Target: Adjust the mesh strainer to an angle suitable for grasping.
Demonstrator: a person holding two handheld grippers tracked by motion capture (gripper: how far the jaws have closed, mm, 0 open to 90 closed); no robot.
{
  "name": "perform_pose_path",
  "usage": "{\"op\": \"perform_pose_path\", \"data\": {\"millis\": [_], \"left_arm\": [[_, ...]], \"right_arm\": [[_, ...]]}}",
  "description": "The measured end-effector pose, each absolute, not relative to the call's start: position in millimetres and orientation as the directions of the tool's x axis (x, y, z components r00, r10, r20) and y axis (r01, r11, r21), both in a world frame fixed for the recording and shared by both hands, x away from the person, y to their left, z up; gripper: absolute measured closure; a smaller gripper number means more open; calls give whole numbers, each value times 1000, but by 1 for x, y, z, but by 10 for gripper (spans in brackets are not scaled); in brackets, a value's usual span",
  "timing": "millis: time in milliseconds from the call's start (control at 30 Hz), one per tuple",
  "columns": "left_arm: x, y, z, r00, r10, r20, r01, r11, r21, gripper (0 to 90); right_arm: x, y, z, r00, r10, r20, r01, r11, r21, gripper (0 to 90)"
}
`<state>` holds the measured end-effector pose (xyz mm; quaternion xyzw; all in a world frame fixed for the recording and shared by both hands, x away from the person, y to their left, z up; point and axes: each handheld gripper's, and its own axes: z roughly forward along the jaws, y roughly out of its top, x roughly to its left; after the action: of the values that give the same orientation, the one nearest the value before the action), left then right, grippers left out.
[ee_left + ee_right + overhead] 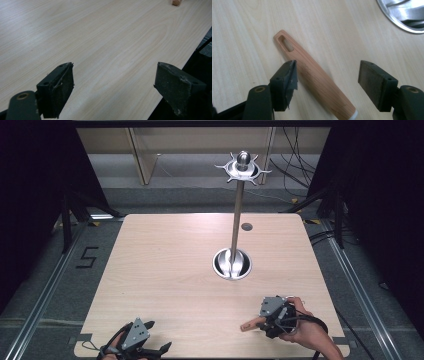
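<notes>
I'm barely started: my right gripper (327,82) has its jaws open astride the wooden handle (312,75) lying ungrasped on the bench (165,270), left gripper (115,87) open and idle, the hanging stand (233,262) unused.

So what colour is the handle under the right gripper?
Light reddish-brown wood grain on the handle, clearest in the right gripper view.

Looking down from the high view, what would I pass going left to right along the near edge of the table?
Left hand-held gripper → wooden handle → right hand-held gripper, with the person's hand behind it.
</notes>
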<state>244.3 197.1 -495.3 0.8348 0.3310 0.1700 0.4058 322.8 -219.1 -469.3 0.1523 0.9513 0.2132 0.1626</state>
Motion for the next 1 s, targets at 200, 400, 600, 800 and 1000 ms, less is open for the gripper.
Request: {"op": "perform_pose_path", "data": {"millis": [200,400,600,800,1000], "left_arm": [[244,196,-496,718,696,5,423,-442,791,150],[244,196,-496,719,695,4,422,-441,792,150],[244,196,-496,719,695,0,429,-443,787,150],[244,197,-496,719,695,0,429,-444,787,150],[244,196,-496,722,692,-3,422,-436,795,150]], "right_arm": [[325,-217,-474,-912,338,-230,212,872,441,328],[328,-216,-477,-919,330,-216,215,879,427,330],[331,-215,-481,-923,333,-192,233,881,412,336],[335,-215,-485,-929,325,-176,236,888,393,354],[338,-218,-485,-933,332,-137,255,881,398,402]]}}
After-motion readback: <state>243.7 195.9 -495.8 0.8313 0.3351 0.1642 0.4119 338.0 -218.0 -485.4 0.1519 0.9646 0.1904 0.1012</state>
